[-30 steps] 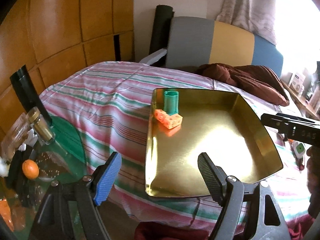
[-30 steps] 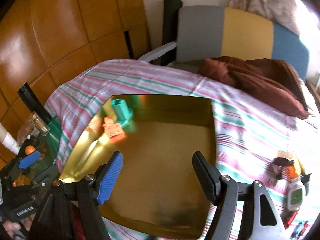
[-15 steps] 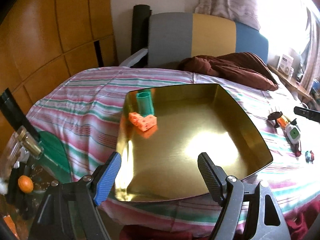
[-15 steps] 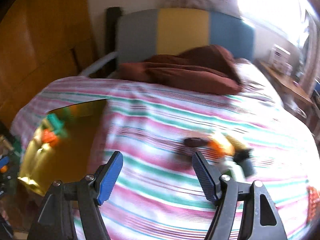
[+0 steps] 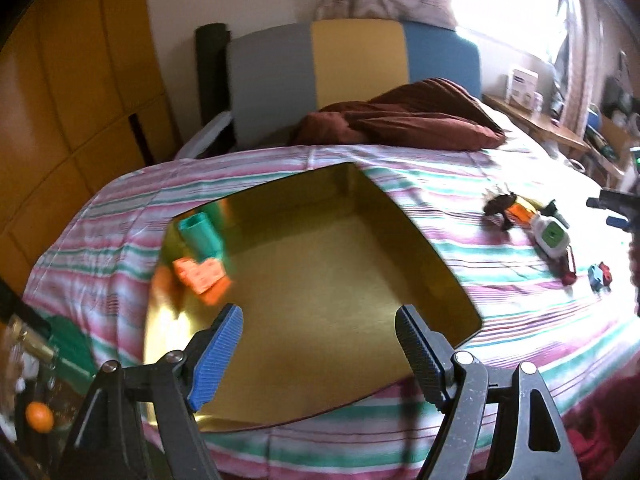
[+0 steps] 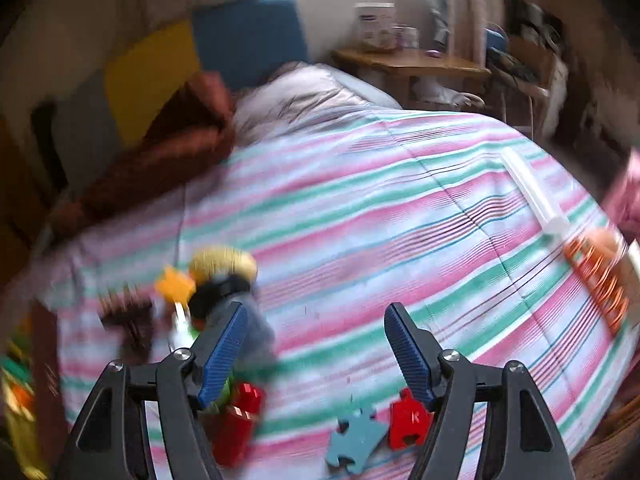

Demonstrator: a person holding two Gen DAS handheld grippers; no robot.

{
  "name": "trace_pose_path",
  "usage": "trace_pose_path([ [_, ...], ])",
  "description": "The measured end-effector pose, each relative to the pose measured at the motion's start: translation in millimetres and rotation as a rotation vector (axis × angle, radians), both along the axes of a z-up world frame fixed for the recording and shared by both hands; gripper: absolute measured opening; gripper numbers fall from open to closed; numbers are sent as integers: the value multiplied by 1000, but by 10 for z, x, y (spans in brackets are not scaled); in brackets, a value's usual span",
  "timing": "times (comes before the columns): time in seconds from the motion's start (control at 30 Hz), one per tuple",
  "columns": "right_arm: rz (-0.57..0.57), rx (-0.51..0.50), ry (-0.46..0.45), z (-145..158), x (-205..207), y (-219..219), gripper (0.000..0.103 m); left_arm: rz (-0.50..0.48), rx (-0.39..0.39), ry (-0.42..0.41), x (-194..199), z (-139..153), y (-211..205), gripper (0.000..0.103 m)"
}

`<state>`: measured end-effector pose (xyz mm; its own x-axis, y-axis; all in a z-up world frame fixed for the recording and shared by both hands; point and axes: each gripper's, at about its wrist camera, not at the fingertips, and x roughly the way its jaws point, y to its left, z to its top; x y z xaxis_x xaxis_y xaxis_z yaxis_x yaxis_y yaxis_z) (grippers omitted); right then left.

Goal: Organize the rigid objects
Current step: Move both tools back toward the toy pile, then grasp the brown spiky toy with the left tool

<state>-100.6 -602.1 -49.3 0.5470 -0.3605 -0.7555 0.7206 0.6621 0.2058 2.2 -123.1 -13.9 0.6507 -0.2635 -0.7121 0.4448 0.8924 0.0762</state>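
Two pieces sit corner-packed in the gold tray [image 5: 432, 264] for space; both tongs, left [image 5: 320, 354] and right [image 6: 316, 354], gape empty, right over loose toys [image 6: 360, 434] on the bed [image 6: 360, 220].

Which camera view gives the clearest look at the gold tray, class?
The left wrist view: the gold tray fills its centre, rim and floor visible, with a teal cylinder and an orange block in its far left corner. In the right wrist view, only a blurred sliver at the left edge may be it.

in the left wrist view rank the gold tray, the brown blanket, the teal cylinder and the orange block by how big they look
1. gold tray
2. brown blanket
3 and 4. teal cylinder and orange block: look alike, blurred, unranked.
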Motion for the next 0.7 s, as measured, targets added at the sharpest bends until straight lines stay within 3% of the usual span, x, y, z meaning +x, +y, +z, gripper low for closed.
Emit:
trace_pose_path([
  [0.23, -18, 112, -15, -67, -31, -105, 73, -104, -14, 47, 12, -11, -540, 79],
  [0.6, -11, 204, -50, -123, -35, -114, 73, -241, -128, 191, 214, 4, -1589, 79],
  [0.7, -9, 223, -59, -129, -34, -127, 73, -246, -155, 243, 369, -50, -1859, 91],
])
